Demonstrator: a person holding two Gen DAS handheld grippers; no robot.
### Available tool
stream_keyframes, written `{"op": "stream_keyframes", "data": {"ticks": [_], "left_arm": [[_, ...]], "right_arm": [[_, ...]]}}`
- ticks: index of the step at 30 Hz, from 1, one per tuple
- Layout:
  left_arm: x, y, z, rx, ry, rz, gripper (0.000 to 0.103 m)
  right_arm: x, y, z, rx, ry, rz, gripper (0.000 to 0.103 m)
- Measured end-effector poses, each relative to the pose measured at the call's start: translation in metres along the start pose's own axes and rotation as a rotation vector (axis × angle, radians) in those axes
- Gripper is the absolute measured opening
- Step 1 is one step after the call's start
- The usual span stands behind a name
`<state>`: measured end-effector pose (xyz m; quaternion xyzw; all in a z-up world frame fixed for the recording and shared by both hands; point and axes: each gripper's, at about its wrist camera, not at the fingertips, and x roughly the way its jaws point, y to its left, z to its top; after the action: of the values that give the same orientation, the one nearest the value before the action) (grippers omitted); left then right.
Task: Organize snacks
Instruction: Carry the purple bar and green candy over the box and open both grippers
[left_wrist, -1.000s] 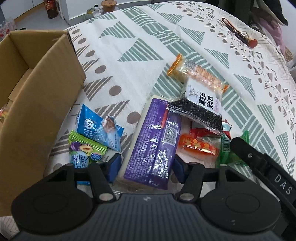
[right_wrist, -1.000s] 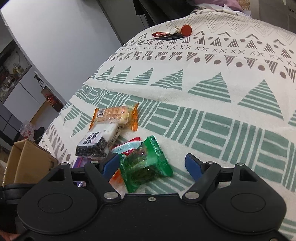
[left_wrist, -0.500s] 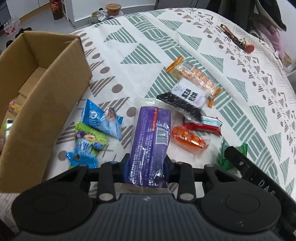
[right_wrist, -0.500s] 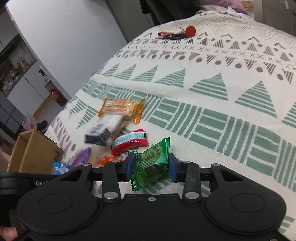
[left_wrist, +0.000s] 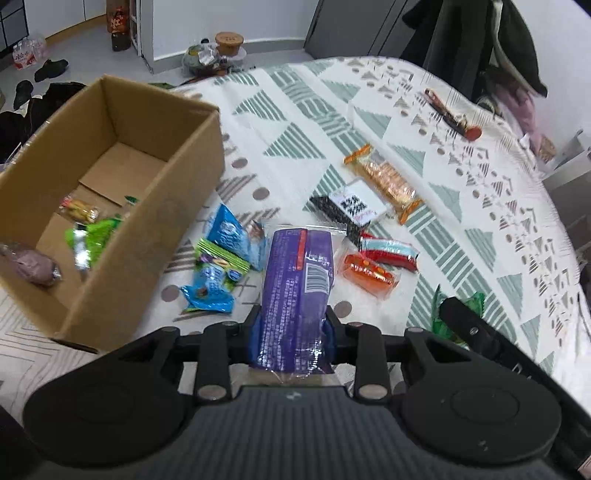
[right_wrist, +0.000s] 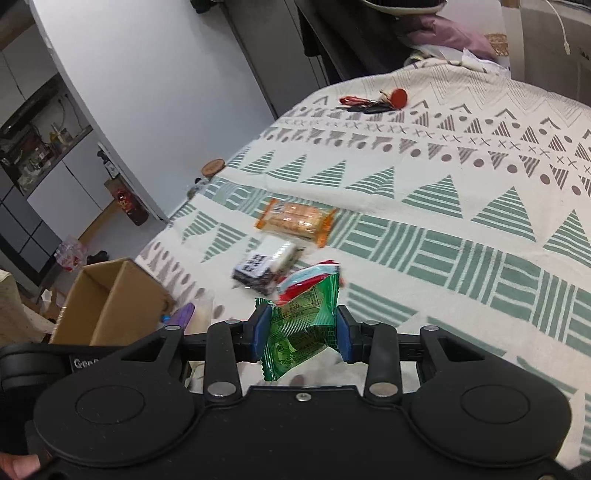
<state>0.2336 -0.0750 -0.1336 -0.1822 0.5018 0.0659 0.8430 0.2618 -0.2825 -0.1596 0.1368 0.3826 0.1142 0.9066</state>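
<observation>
Left tongs (left_wrist: 291, 326) gripping purple snack pack (left_wrist: 295, 291) at its near end, lower centre of frame, right of cardboard box (left_wrist: 155, 236); light, crinkly, seeming slippery, likely sagging. Right tongs (right_wrist: 301, 334) pinching green packet (right_wrist: 301, 328) mid-body, lower centre; soft, featherlight.

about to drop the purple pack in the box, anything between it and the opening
Nothing visible blocks it. The left hand-held gripper is shut on the purple pack, and the cardboard box is open-topped to its left. Only the box's near wall and the blue and green packets beside it lie between, all lower.
</observation>
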Motion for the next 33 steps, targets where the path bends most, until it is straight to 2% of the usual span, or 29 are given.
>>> {"op": "stream_keyframes", "data": {"ticks": [6, 18, 33], "left_arm": [[-0.027, 0.015, 0.008, 0.0, -0.049, -0.034, 0.031], [-0.062, 0.057, 0.026, -0.025, -0.102, -0.051, 0.031], [-0.076, 0.119, 0.056, -0.09, -0.145, -0.015, 0.031]], "right_arm": [[-0.013, 0.025, 0.002, -0.022, -0.027, 0.006, 0.036], [-0.015, 0.074, 0.004, -0.037, -0.045, 0.061, 0.036], [-0.003, 0.134, 0.008, -0.091, -0.03, 0.137, 0.036]]}}
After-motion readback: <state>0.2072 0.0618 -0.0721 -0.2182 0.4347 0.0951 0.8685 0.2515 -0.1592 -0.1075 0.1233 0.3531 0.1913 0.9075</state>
